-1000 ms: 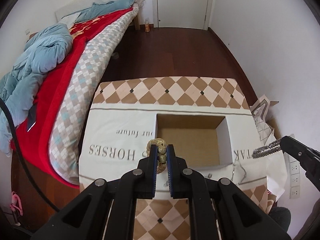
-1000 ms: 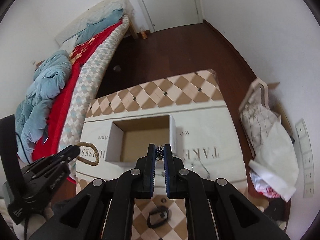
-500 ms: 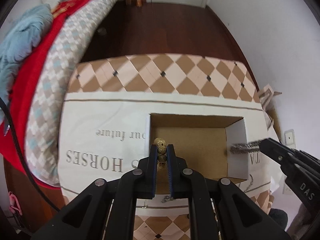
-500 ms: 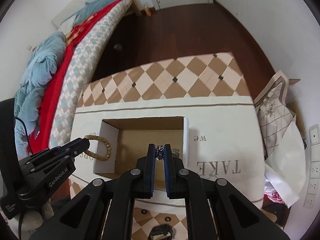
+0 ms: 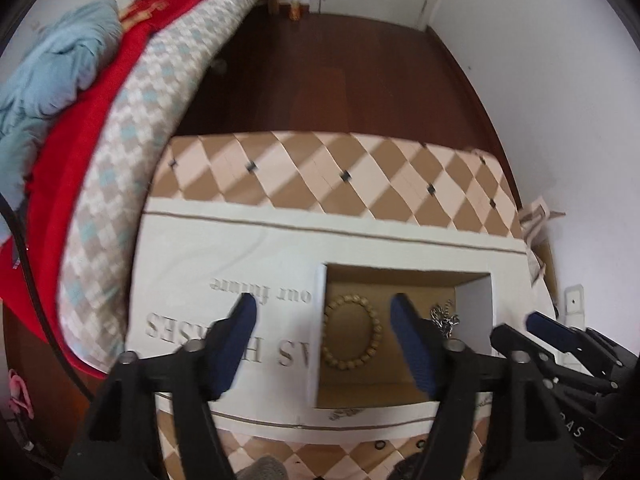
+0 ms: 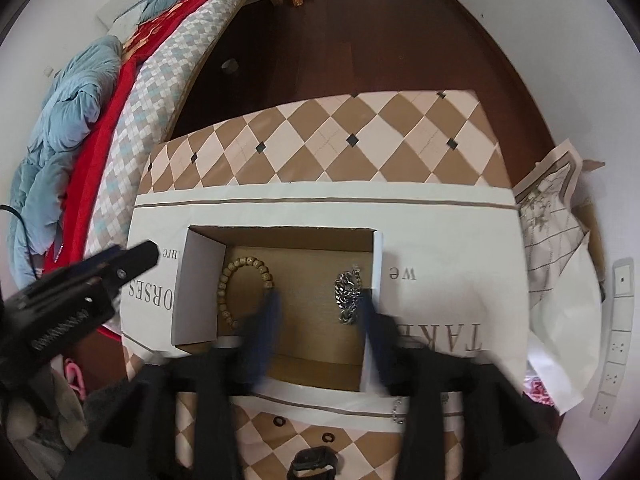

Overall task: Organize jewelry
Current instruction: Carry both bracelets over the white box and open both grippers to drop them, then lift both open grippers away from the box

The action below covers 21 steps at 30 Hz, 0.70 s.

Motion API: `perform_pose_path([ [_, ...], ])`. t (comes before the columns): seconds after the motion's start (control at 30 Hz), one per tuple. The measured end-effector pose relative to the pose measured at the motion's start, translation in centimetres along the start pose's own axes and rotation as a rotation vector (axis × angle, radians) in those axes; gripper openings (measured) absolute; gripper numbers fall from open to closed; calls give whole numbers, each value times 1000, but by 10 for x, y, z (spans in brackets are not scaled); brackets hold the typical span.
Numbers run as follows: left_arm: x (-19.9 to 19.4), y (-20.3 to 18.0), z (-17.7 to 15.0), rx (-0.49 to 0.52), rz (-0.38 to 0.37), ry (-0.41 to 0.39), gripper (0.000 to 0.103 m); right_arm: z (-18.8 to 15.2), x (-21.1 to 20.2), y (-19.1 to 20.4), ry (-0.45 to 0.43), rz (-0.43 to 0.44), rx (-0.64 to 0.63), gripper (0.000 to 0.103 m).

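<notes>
Both the left tool (image 5: 326, 338) and the right tool (image 6: 318, 320) are spread wide and hold nothing, because the bead bracelet (image 6: 240, 290) and the silver chain (image 6: 347, 294) lie apart inside the cardboard box (image 6: 200, 280), probably to avoid tangling.

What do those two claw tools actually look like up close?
Each gripper, left and right, is matte black plastic with two long fingers, dark blue ribbed pads and silver bolts. White lettering is printed on the bodies. A black cable trails at the left.
</notes>
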<state>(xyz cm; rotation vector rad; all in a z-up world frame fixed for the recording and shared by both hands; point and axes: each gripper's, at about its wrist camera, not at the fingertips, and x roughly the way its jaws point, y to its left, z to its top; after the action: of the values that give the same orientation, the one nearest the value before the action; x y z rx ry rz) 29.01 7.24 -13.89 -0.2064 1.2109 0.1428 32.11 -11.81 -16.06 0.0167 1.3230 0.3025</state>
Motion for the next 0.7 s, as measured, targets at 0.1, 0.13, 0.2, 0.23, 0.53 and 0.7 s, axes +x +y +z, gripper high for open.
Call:
perform_pose_path([
  [0.1,-9,6,-4,21,98,-35,95,-7,-7,3,-9,-70,-20,77],
  [0.13,-10,8,-6,26,122,-45,103,-8,-8,4,-7,-89,-23,87],
  [0.2,-11,13,-13,33,169,-54,103,-15,-9,6,-11,-158,-42,103],
  [0.23,-11,15,-16,31,179,-53,103,-19,-8,8,-15,-187,-50,103],
  [0.53,-18,23,-51,42,238,-79,103,-52,-1,6,-24,-234,-13,103],
  [0.7,-35,26,-64,34,246,-106,103,-63,-12,8,-49,-220,10,103],
])
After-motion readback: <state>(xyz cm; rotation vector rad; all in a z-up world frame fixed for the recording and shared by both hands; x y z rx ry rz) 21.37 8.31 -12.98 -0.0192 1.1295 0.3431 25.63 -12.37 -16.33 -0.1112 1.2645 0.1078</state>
